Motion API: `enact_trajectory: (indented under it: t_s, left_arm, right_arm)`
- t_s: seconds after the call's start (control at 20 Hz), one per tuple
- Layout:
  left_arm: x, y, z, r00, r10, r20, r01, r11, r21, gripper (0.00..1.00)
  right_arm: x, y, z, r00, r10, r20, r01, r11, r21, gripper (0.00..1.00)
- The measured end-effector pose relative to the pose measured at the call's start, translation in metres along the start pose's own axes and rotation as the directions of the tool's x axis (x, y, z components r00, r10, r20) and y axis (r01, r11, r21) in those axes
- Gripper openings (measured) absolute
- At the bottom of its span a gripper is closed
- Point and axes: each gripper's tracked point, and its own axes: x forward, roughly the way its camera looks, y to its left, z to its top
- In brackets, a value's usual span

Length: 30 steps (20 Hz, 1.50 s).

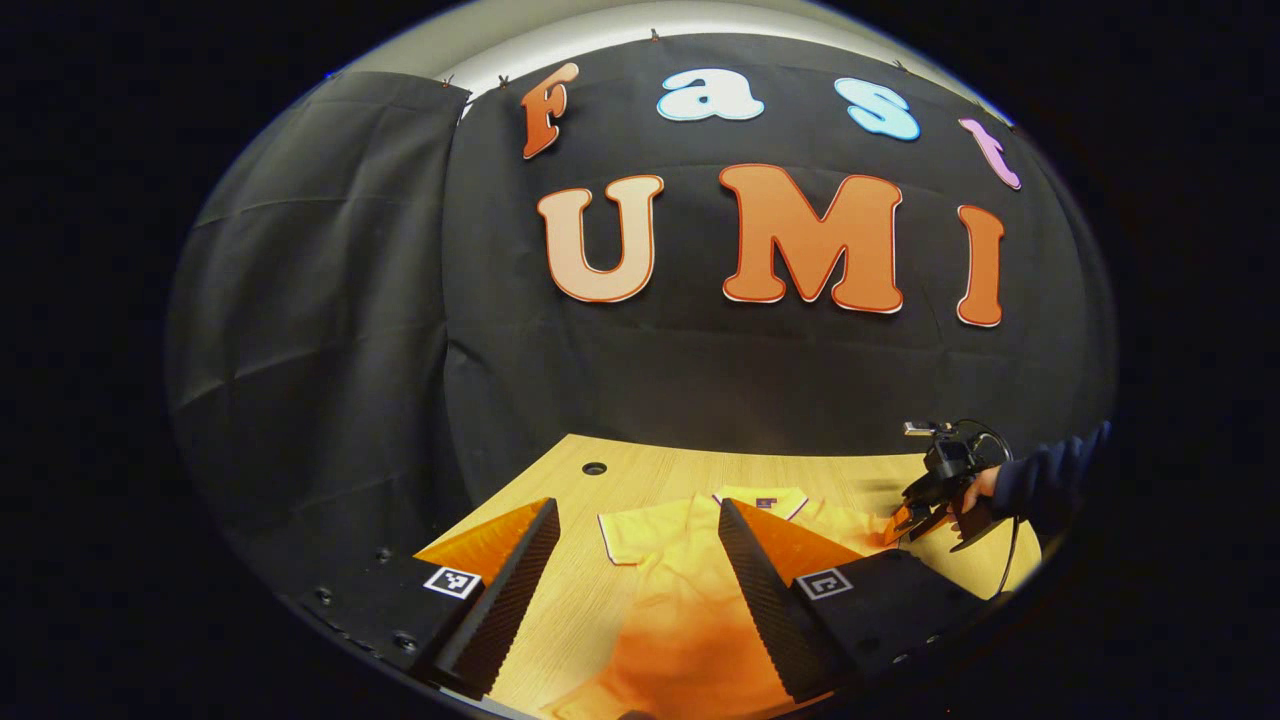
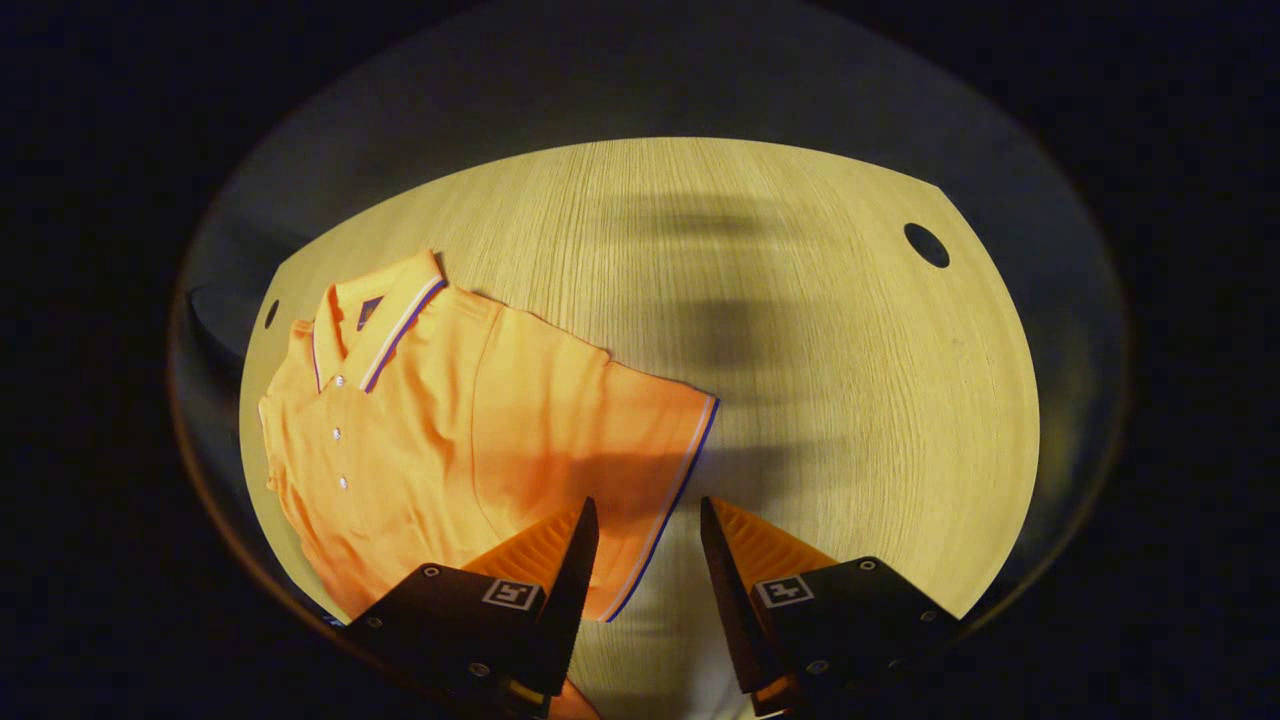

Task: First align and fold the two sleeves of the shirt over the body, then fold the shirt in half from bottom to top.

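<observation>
One orange polo shirt (image 2: 440, 440) lies on the desk (image 2: 820, 380), and we count two claws over it. The shirt lies flat on the wooden desk, collar (image 2: 385, 320) with its striped trim toward the far left in the right gripper view, three small buttons running down the placket. One short sleeve (image 2: 640, 450) is spread out sideways, its striped hem nearest us.

The right claw (image 2: 648, 520) stands open at a moderate gap, the sleeve hem running right between its two fingers. We can't tell whether the tips touch the cloth or hang just above it; nothing is pinched between them.

In the left gripper view, the left claw (image 1: 636, 525) is spread wide, holding nothing. Between its fingers we see the shirt (image 1: 690, 600) running away from us to the collar (image 1: 762, 497), with the other sleeve (image 1: 625, 535) laid out flat to the left. Far right on the desk (image 1: 650, 465), the right claw (image 1: 925, 520) is down at the shirt's far sleeve, a hand (image 1: 985, 485) in a dark sleeve behind it.

We count two round holes in the desk top in the right gripper view, one far right (image 2: 926, 245) and one far left (image 2: 271, 314).
</observation>
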Motion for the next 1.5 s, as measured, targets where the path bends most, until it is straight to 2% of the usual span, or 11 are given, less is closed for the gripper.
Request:
enact_trajectory:
  t_s: [0.1, 0.25, 0.3, 0.35, 0.4, 0.75, 1.1, 1.3, 1.35, 1.4, 1.5]
  left_arm:
    - [0.0, 0.002, -0.004, 1.0, 0.01, -0.012, -0.01, 1.0, -0.006, 0.98]
    - [-0.001, 0.003, -0.007, 1.0, 0.017, -0.02, -0.017, 1.0, -0.023, 0.98]
    - [-0.001, 0.004, -0.006, 1.0, 0.019, -0.02, -0.019, 0.999, -0.027, 0.98]
    - [-0.002, 0.005, -0.006, 1.0, 0.022, -0.017, -0.023, 0.999, -0.028, 0.98]
    - [-0.002, 0.007, -0.006, 1.0, 0.025, -0.018, -0.025, 0.999, -0.031, 0.98]
    - [-0.003, 0.015, -0.012, 0.998, 0.049, -0.037, -0.051, 0.998, -0.048, 0.98]
    - [-0.005, 0.028, -0.014, 0.994, 0.092, -0.052, -0.094, 0.994, -0.05, 0.98]
    - [0.002, 0.046, -0.027, 0.988, 0.113, -0.107, -0.124, 0.987, -0.105, 0.98]
    - [0.009, 0.052, -0.033, 0.983, 0.117, -0.138, -0.135, 0.983, -0.127, 0.96]
    - [0.016, 0.057, -0.039, 0.979, 0.109, -0.174, -0.135, 0.98, -0.147, 0.98]
    - [0.03, 0.065, -0.056, 0.966, 0.08, -0.248, -0.126, 0.976, -0.177, 0.99]
  right_arm:
    - [0.005, 0.005, 0.001, 1.0, -0.019, -0.006, 0.019, 0.999, -0.032, 0.56]
    - [0.0, 0.01, 0.008, 1.0, 0.002, 0.006, -0.002, 1.0, -0.027, 0.25]
    - [0.0, 0.014, 0.009, 0.999, 0.034, 0.006, -0.034, 0.999, -0.018, 0.13]
    - [-0.001, 0.022, 0.01, 0.995, 0.1, -0.001, -0.1, 0.995, 0.019, 0.13]
    - [-0.007, 0.025, 0.009, 0.99, 0.141, -0.007, -0.141, 0.989, 0.053, 0.05]
    - [-0.057, 0.066, 0.048, 0.954, 0.276, 0.117, -0.28, 0.96, 0.02, 0.05]
    - [-0.073, 0.132, 0.057, 0.92, 0.378, 0.104, -0.379, 0.925, -0.013, 0.04]
    - [-0.075, 0.158, 0.053, 0.898, 0.428, 0.101, -0.426, 0.904, -0.044, 0.3]
    - [-0.079, 0.16, 0.05, 0.896, 0.431, 0.103, -0.427, 0.902, -0.058, 0.23]
    - [-0.082, 0.159, 0.048, 0.896, 0.432, 0.108, -0.426, 0.902, -0.075, 0.37]
    - [-0.092, 0.161, 0.046, 0.888, 0.439, 0.135, -0.429, 0.898, -0.097, 0.51]
